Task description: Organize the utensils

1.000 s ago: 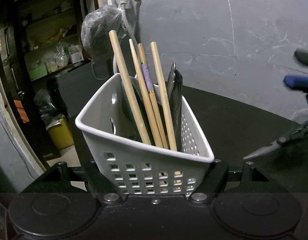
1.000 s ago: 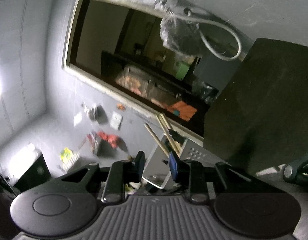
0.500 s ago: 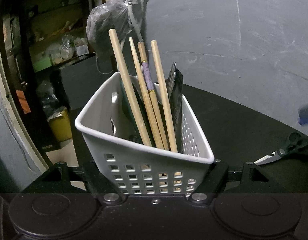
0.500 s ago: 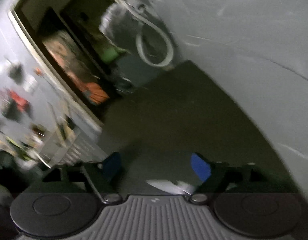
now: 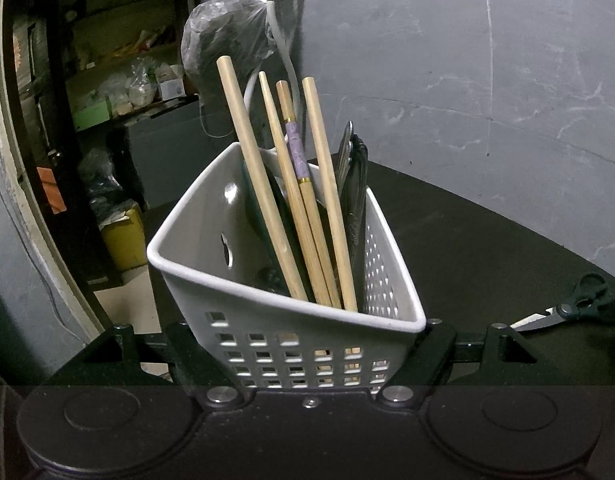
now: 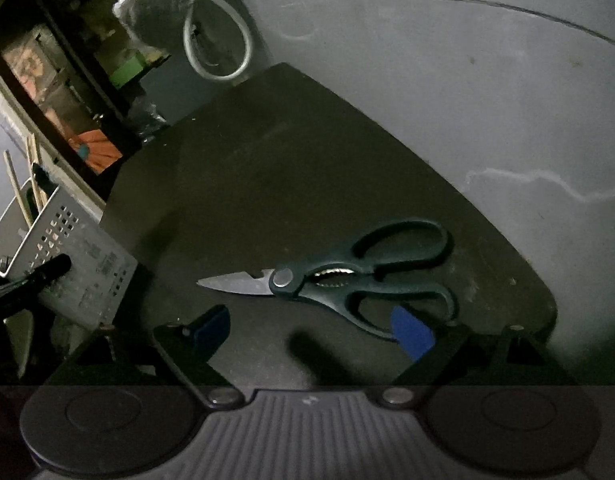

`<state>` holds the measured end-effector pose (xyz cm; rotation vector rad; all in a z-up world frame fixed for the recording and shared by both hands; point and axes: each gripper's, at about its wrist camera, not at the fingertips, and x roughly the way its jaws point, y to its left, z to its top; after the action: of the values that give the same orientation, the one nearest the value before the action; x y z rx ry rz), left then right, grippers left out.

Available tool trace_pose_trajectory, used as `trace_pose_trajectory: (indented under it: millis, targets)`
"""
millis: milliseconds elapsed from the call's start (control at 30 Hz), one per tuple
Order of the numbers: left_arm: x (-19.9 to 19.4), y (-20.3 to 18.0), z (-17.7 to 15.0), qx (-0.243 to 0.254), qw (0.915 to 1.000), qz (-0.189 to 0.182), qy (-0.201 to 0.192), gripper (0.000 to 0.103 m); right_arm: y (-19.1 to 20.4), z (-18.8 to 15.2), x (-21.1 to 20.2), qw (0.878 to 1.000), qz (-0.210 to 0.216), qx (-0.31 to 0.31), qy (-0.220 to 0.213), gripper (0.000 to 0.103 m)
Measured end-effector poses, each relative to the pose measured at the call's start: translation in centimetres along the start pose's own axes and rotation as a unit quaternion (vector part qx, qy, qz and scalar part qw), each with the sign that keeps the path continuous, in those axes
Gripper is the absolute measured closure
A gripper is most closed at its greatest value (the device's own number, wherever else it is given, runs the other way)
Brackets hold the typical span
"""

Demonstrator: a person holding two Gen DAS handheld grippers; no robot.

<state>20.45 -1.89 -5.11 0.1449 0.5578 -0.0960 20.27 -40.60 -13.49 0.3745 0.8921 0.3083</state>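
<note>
My left gripper [image 5: 303,344] is clamped on the near wall of a white perforated caddy [image 5: 267,280], one finger pressed against each lower corner, and the caddy sits tilted away from me over the left edge of a dark table [image 5: 487,240]. Inside it, four wooden sticks [image 5: 267,184] lean up and to the left: three plain ones and a thinner one with a purple band and a gold ring. Just right of them, dark flat handles [image 5: 353,184] and a slim metal piece stand against the caddy's right wall, and something dark green lies behind the sticks; I cannot tell what it is. Beyond the caddy on the left, a doorway opens onto cluttered shelves, and a tied plastic bag [image 5: 223,32] hangs beside a tap and a pale hose on the grey wall.

Further right on the table, well apart from the caddy, dark-handled kitchen scissors [image 6: 347,276] lie flat with their blades shut, tip pointing left toward the caddy and handle loops to the right. My right gripper [image 6: 311,332] hovers just short of them with its jaws opening, nearly at full width; its blue pads [image 6: 411,332] grip nothing, and the right-hand pad overlaps the nearer handle loop in my wrist view. The table between my fingers is bare.
</note>
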Motion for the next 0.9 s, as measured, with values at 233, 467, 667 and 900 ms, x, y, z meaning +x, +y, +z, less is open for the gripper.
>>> trace_pose_trajectory:
  millis: [233,467,667,900]
  targets:
    - [0.1,0.0,0.0,0.000,1.0000,-0.001,0.000,0.025,2.6,0.8,2.4,0.998,0.046,-0.022,0.027,0.006]
    - [0.1,-0.1,-0.2,-0.003,1.0000,0.001,-0.002,0.025,6.1,2.4,1.7,0.988,0.032,-0.137,0.059,0.011]
    - [0.1,-0.3,-0.3,-0.004,1.0000,0.004,-0.003,0.025,8.2,4.4,3.8,0.967,-0.019,-0.244,0.071,0.022]
    - [-0.1,-0.5,-0.4,-0.007,0.9999,0.009,-0.004,0.025,7.7,5.2,5.9,0.951,-0.028,-0.286,0.113,0.037]
